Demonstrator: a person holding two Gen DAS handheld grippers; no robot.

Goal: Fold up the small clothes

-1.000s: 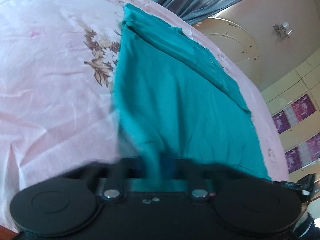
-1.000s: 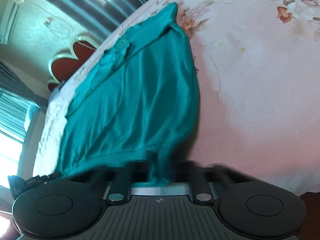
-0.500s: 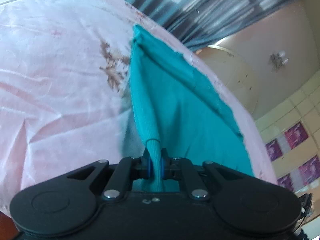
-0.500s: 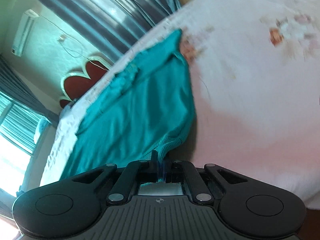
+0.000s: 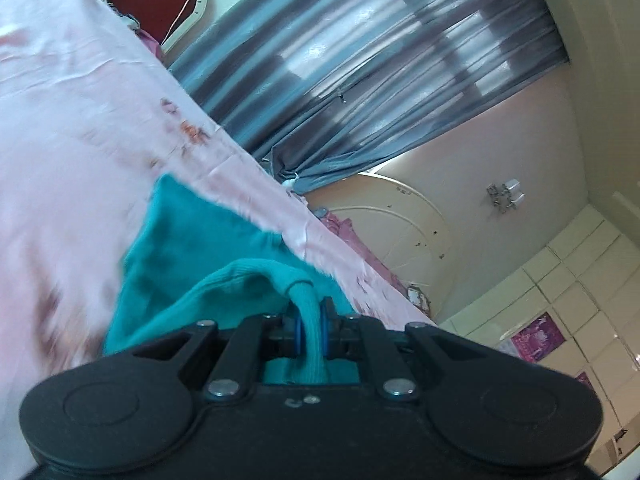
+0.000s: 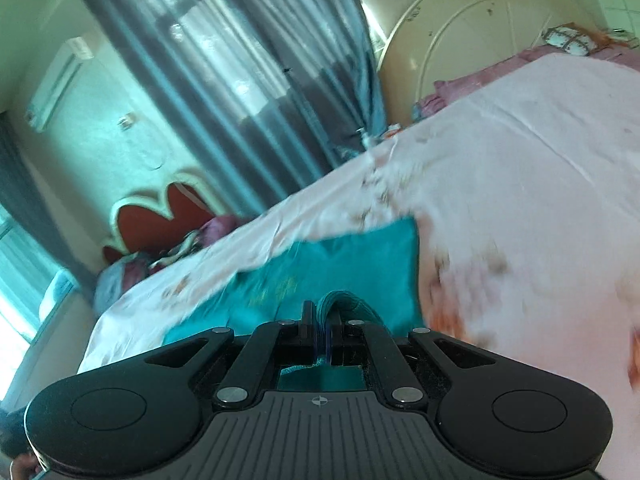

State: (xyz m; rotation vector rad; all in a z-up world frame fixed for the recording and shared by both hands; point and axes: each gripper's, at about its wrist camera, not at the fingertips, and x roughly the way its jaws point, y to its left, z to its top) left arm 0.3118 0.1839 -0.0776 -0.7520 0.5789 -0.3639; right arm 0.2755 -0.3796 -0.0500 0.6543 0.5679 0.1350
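A teal knit garment [image 5: 180, 256] lies on the pink floral bedsheet [image 5: 60, 160]. My left gripper [image 5: 310, 326] is shut on a ribbed teal hem, which bunches up between the blue pads. The cloth loops forward from the jaws and folds over the rest of the garment. In the right wrist view my right gripper [image 6: 323, 334] is shut on another part of the same garment [image 6: 332, 256], lifted just above the bed. The flat part of the garment shows a faint yellow print [image 6: 276, 290].
Grey-blue curtains [image 5: 380, 72] hang beyond the bed's far edge. A cream round headboard [image 6: 480, 28] and a red scalloped headboard [image 6: 160, 216] stand at the bed ends. Crumpled bedding [image 6: 180, 248] lies near the red one. The sheet [image 6: 520, 200] spreads to the right.
Both grippers have carried the held hem forward over the garment, toward its far edge. The views have tilted up to the curtains. Much less of the garment shows laid out.
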